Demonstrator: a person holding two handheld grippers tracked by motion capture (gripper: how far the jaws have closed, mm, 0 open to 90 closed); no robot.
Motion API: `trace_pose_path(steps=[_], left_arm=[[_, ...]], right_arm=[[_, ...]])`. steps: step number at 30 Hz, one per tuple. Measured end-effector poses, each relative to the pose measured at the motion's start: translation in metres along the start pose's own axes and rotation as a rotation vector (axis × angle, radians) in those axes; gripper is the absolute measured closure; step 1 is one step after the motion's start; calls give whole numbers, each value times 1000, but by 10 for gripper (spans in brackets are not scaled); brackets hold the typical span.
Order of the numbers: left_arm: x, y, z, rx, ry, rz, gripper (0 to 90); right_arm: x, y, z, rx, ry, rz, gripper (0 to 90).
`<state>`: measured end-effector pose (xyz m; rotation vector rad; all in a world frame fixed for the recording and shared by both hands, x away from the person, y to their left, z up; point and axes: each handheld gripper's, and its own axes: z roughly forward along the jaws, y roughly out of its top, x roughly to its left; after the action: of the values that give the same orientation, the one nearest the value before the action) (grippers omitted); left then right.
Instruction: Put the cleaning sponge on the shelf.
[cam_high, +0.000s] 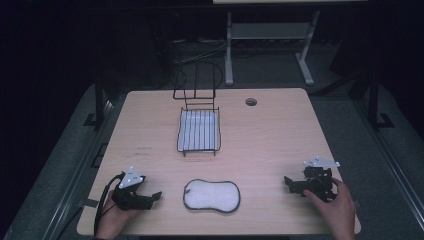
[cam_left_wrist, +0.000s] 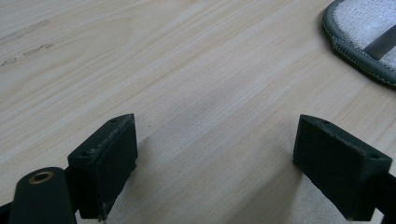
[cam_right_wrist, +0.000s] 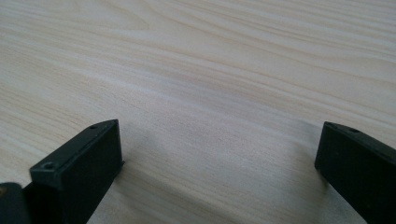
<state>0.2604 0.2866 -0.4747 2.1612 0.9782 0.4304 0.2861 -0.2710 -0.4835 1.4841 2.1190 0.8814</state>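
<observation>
White peanut-shaped pad with dark grey trim (cam_high: 211, 195) lies flat at the near middle of the pale wooden counter (cam_high: 275, 135), long axis running 9 to 3 o'clock

Left gripper (cam_high: 148, 198) rests at the pad's 9 o'clock, near it, fingers (cam_left_wrist: 105, 163) released wide, nothing between; the pad's edge shows at 1 o'clock in the left gripper view

Right gripper (cam_high: 292, 185) sits at the pad's 3 o'clock, farther off, fingers (cam_right_wrist: 79, 172) also spread and empty

Black wire rack over a white tray (cam_high: 199, 131) stands at 12 o'clock from the pad, well apart

Judgement: left hand is nearer for a pick
</observation>
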Motion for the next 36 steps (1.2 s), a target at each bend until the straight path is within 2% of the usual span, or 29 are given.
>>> trace_pose_path(steps=[6, 9, 10, 12, 13, 14, 16, 19, 20, 21, 24, 28, 32, 33, 36], left_arm=[[0, 0, 0, -8, 4, -16, 139], [1, 2, -3, 4, -10, -28, 183], [1, 3, -4, 1, -23, -29, 259], [-1, 4, -5, -3, -32, -25, 271], [-2, 5, -6, -5, -40, -21, 302], [-4, 8, -7, -6, -55, -21, 371], [-6, 10, -8, -3, -66, -18, 398], [-12, 15, -8, 2, -91, -10, 518], [-14, 17, -9, 5, -104, -4, 606], [-16, 19, -9, 0, -108, 1, 606], [-22, 25, -10, -10, -141, 1, 713], [-29, 29, -8, -3, -198, 3, 805], [-37, 37, -6, -18, -252, 10, 896], [-37, 37, -6, -18, -252, 10, 896], [-46, 42, -3, -22, -286, 18, 897]], right_arm=[[0, 0, 0, 0, 0, 0, 2], [0, 0, 0, -2, 0, 1, 2], [0, 0, 0, -2, 0, 2, 2], [0, 0, 0, -2, 0, 1, 2], [0, 0, 0, -2, 0, 2, 2], [0, 0, 0, -2, 0, 2, 2], [0, 0, 0, -2, 0, 1, 2], [0, 0, 0, -2, 0, 1, 2], [0, 0, 0, -2, 0, 1, 2], [0, 0, 0, -2, 0, 1, 2], [0, 0, 0, -2, 0, 1, 2], [0, 0, 0, -1, 0, 1, 2], [0, 0, 0, -1, 0, 2, 2], [0, 0, 0, -1, 0, 2, 2], [0, 0, 0, -2, 0, 4, 2]])
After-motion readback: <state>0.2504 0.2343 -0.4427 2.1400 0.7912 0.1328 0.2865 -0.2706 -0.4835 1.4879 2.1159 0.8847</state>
